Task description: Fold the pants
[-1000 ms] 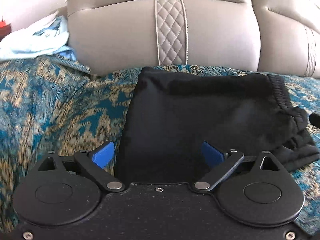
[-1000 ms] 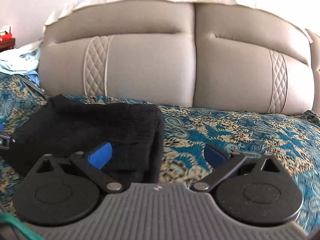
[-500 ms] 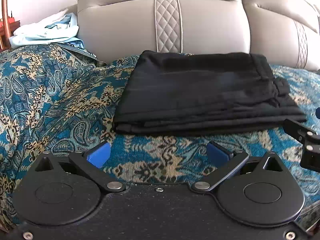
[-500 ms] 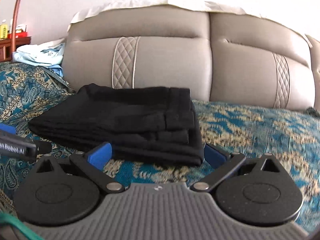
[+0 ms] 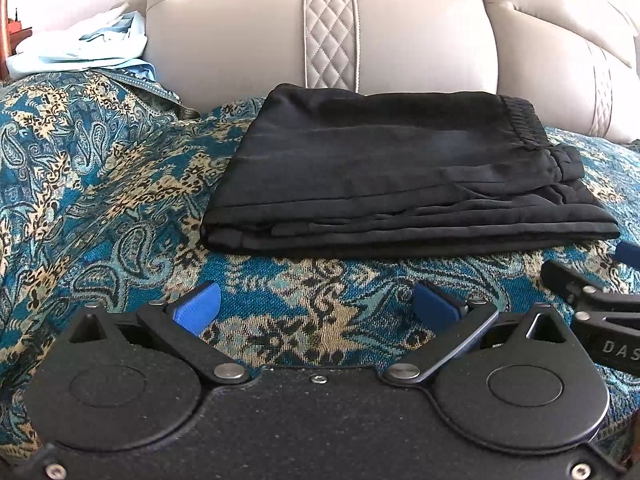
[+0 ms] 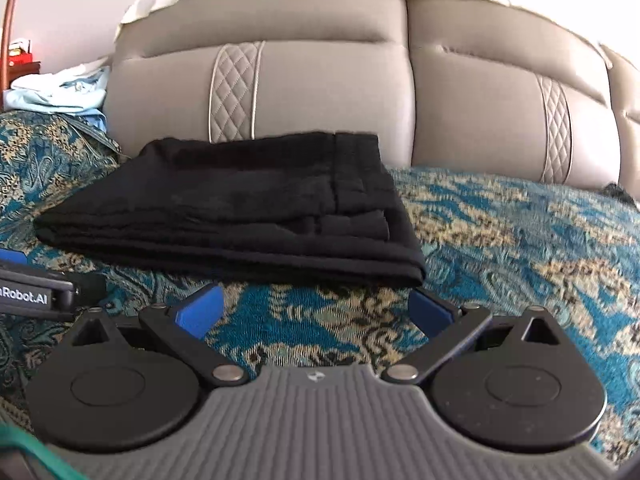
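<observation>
1 flat rectangular black pants (image 5: 392, 176) stack

Both tools, left tool (image 5: 316, 306) and right tool (image 6: 316, 308), back off the folded pants (image 5: 400, 180) (jaws apart).

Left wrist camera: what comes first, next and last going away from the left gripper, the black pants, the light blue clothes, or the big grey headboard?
From the left gripper, open and empty:
1. Black pants, folded on the bedspread straight ahead.
2. and 3. Grey headboard, behind the pants, and light blue clothes, piled far left beside it: both farther back, too close to call.
</observation>
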{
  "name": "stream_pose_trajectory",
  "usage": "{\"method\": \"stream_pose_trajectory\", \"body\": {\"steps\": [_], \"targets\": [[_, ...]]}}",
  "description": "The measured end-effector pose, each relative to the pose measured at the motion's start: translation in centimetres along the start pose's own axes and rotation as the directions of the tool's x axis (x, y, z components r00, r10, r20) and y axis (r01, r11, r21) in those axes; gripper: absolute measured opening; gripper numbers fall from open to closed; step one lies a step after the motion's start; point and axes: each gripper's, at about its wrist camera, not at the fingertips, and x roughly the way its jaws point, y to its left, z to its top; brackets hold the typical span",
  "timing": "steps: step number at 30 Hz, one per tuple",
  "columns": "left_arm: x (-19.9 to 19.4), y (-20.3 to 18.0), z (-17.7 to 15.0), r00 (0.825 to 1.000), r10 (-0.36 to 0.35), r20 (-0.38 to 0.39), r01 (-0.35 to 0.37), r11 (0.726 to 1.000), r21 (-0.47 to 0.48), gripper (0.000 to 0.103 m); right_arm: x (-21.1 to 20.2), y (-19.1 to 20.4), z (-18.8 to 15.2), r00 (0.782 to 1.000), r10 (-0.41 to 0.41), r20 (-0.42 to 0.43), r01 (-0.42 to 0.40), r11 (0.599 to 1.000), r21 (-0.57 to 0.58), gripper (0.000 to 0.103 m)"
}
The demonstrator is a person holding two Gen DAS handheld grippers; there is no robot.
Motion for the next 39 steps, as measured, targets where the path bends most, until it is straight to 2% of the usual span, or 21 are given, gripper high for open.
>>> {"method": "stream_pose_trajectory", "body": {"steps": [11, 39], "targets": [[-0.11, 0.13, -0.62, 0.999, -0.015, 0.044, 0.015, 1.0, 0.007, 0.103, 0.16, 0.54, -0.34, 1.0, 0.008, 0.009, -0.008, 0.999, -0.033, 0.103], [-0.01, 0.17, -0.5, 0.999, -0.019, 0.041, 0.019, 1.0, 0.0, 0.103, 0.05, 0.72, -0.34, 1.0, 0.004, 0.014, -0.003, 0.999, -0.037, 0.103]]}}
